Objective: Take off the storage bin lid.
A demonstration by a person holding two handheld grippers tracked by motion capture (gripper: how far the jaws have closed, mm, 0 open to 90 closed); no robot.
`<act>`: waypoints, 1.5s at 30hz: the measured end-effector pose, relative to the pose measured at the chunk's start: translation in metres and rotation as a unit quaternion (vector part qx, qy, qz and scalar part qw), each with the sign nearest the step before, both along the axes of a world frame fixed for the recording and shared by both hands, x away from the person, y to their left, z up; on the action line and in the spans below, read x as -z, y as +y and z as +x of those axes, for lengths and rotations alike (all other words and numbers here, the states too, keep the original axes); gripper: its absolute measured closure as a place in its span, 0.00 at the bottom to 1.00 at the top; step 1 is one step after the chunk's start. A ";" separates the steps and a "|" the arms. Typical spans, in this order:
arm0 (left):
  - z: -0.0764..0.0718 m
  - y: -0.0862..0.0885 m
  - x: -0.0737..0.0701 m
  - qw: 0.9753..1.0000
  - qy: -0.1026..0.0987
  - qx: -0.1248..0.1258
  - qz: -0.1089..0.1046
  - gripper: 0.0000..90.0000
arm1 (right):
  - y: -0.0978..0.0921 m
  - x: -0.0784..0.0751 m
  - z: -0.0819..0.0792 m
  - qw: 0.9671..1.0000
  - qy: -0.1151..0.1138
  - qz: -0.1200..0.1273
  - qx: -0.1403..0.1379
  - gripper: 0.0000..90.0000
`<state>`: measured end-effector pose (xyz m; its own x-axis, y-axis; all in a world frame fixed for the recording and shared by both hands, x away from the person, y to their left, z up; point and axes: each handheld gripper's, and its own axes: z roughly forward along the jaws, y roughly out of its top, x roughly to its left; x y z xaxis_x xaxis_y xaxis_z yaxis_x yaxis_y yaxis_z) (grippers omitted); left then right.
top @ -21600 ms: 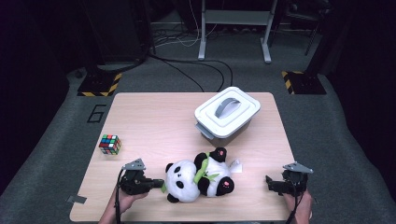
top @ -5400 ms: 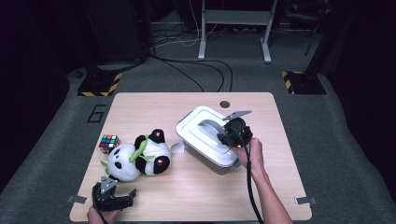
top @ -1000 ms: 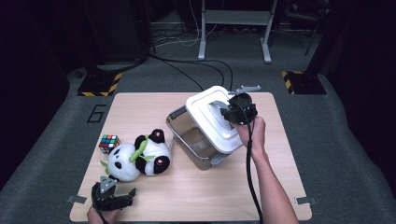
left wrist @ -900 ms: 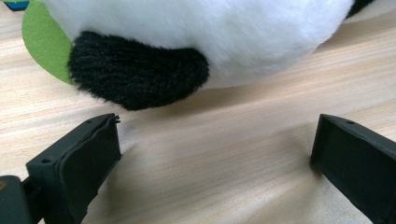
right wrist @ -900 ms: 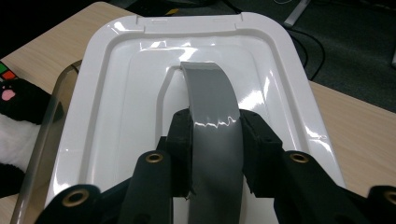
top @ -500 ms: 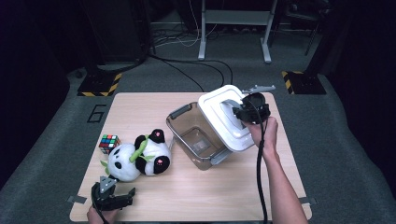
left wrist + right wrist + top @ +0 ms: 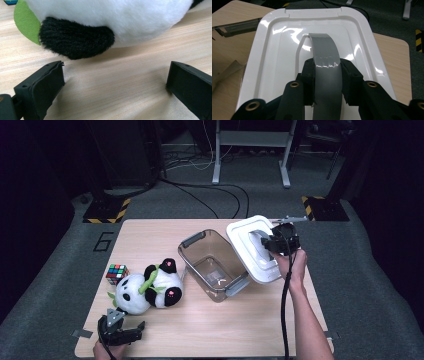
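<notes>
Toy pandas: one panda (image 7: 148, 289), black and white, with a green leaf.
Colour cubes: one cube (image 7: 116, 273).
Clear boxes: one box (image 7: 215, 265), open on top.
White lids: one lid (image 7: 253, 248), with one grey handle (image 7: 326, 65).
Claws: two, the left claw (image 7: 125, 333) and the right claw (image 7: 270, 241).
Tabletops: one tabletop (image 7: 200, 325).
</notes>
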<state>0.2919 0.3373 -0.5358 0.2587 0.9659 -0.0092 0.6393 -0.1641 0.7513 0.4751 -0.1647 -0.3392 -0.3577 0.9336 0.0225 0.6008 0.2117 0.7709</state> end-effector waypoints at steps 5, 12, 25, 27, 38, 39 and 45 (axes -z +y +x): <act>0.000 0.000 0.000 1.000 0.000 0.000 -0.001 0.01 | -0.007 0.003 0.002 1.000 0.004 0.001 0.012 0.74; 0.000 0.000 0.000 1.000 -0.001 0.000 -0.002 0.01 | -0.018 0.007 0.005 1.000 0.006 0.000 0.031 0.74; 0.000 0.000 0.000 1.000 0.001 0.000 -0.001 0.01 | -0.034 0.021 0.009 0.998 0.009 0.001 0.065 0.74; 0.000 0.000 0.000 1.000 0.002 0.001 -0.001 0.01 | -0.035 0.023 0.009 0.997 0.010 0.002 0.070 0.74; 0.000 0.000 -0.001 1.000 0.004 0.001 -0.001 0.01 | -0.039 0.053 0.018 0.994 0.025 0.000 0.108 0.75; 0.000 0.000 -0.001 1.000 0.004 0.001 -0.001 0.01 | -0.039 0.055 0.018 0.994 0.024 0.001 0.111 0.75; -0.001 0.000 0.000 1.000 0.004 0.000 -0.002 0.01 | -0.036 0.067 0.020 0.992 0.028 0.002 0.123 0.74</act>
<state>0.2913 0.3376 -0.5354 0.2591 0.9657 -0.0156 0.6446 -0.1609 0.7474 0.4949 -0.2012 -0.4058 -0.1163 0.9924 0.0395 0.6762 0.0500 0.7350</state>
